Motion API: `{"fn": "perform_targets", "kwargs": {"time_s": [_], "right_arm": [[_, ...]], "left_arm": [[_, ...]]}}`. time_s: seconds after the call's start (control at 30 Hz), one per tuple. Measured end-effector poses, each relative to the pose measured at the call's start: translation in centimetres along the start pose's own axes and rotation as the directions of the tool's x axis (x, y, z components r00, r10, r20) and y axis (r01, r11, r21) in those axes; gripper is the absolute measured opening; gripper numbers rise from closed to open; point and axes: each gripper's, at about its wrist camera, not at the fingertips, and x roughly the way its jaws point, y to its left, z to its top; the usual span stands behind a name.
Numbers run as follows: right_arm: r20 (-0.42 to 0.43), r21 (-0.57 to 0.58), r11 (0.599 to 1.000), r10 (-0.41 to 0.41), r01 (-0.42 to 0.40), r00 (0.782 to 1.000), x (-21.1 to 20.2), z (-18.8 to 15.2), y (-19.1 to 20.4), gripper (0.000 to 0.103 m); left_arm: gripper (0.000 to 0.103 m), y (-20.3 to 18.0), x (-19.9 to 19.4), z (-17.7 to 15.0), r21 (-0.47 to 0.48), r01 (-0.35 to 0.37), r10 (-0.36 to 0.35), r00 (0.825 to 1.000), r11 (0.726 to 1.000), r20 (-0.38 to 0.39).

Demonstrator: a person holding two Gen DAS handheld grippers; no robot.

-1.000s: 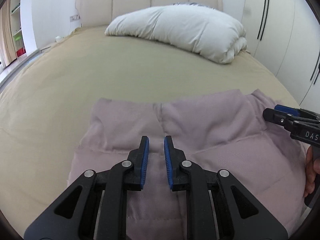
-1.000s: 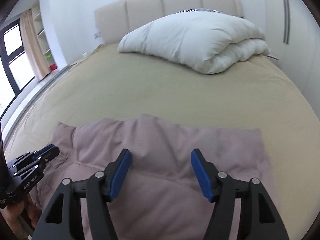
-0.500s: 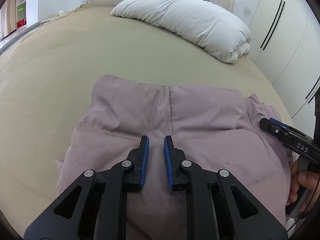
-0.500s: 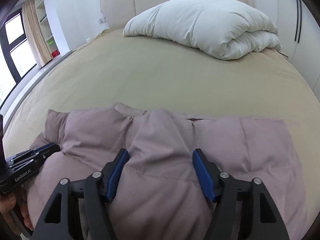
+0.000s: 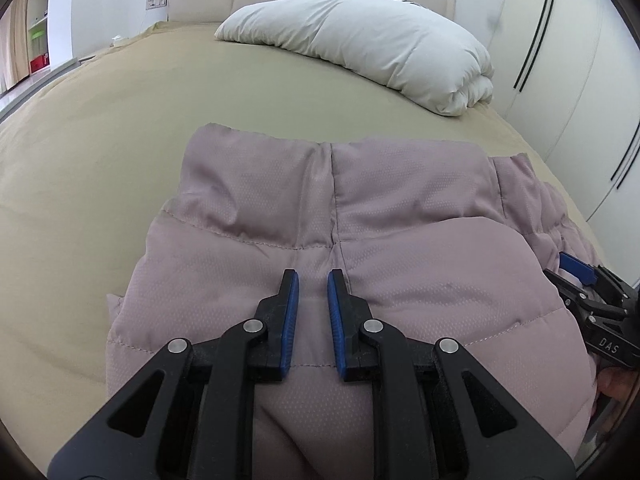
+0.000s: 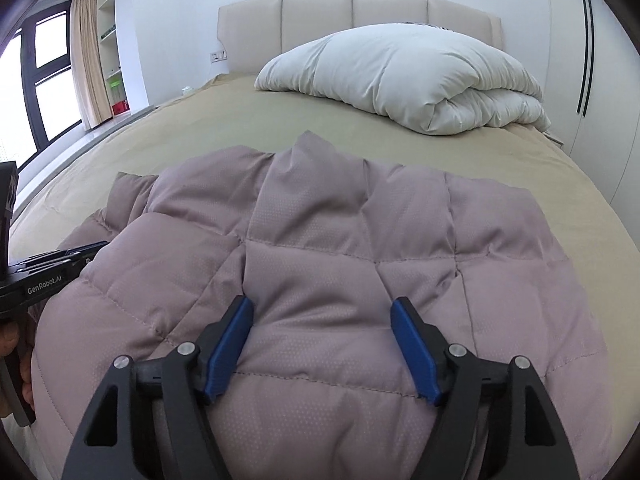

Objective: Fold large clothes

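Mauve quilted jacket (image 6: 320, 248) puffy, rumpled on bed (image 6: 200, 128) | left hand-held gripper (image 5: 313, 280) narrowly parted, empty | right hand-held gripper (image 6: 322, 308) spread wide

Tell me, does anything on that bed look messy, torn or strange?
Nothing looks damaged or spilled. The mauve quilted puffer jacket lies rumpled and unevenly bunched on the tan bedsheet, mid-fold. The white folded duvet sits heaped askew near the headboard.

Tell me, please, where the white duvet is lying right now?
The folded white duvet lies at the bed's head, against the headboard, beyond the mauve puffer jacket.
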Motion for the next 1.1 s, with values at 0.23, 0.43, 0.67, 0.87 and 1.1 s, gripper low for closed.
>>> {"fn": "perform_targets", "kwargs": {"time_s": [0.23,0.43,0.67,0.87,1.1], "right_arm": [[0.078,0.105,0.994,-0.028,0.019,0.997,-6.8,-1.6,-1.6,0.075],[0.067,0.114,0.993,-0.035,0.027,0.997,-4.5,-4.7,-3.3,0.091],[0.057,0.123,0.991,-0.055,0.047,0.997,-6.0,-4.1,-3.2,0.095],[0.162,0.265,0.964,-0.025,-0.019,0.986,-12.2,-5.0,-8.7,0.103],[0.057,0.503,0.854,0.121,-0.133,0.991,-10.8,-6.3,-18.7,0.103]], "left_arm": [[0.016,0.7,-4.2,-2.3,-0.001,0.057,-0.057,0.996,0.998,0.065],[0.016,2.0,-3.2,-2.7,-0.038,0.091,-0.089,0.994,0.995,0.059],[0.018,2.6,-7.2,-2.5,-0.061,0.097,-0.094,0.995,0.993,0.043],[0.093,9.3,-13.6,-3.6,-0.188,0.102,-0.077,0.988,0.977,0.136],[0.093,16.4,-10.2,-4.9,-0.418,0.278,-0.317,0.948,0.865,-0.025]]}}
